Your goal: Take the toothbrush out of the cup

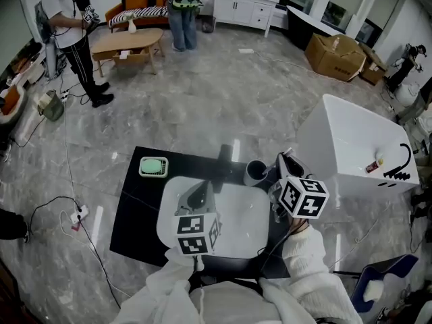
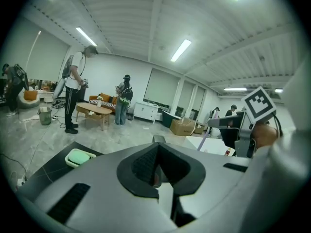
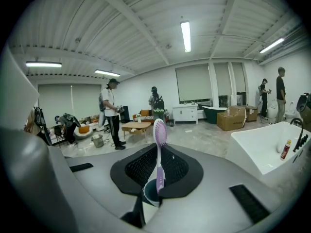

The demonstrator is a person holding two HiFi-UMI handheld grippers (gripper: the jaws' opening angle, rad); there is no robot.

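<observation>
Left gripper (image 1: 200, 191), jaws together and empty, over the white basin (image 1: 236, 214); right gripper (image 3: 158, 178) clamps the purple toothbrush (image 3: 159, 144) upright above the cup (image 1: 255, 173) on the black tabletop (image 1: 138, 208); grey marble floor (image 1: 202, 100) beyond; white bathtub (image 1: 344, 147) right; wooden coffee table (image 1: 128, 42) far left.

Open studio hall with sofa (image 1: 138, 12), bathtub (image 1: 324, 140) and cardboard boxes (image 1: 335, 54).

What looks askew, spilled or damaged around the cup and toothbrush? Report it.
Nothing stands out. The cup stands upright on the black table, with nothing spilled. The toothbrush stands straight between the shut jaws of the right gripper, over the cup.
</observation>
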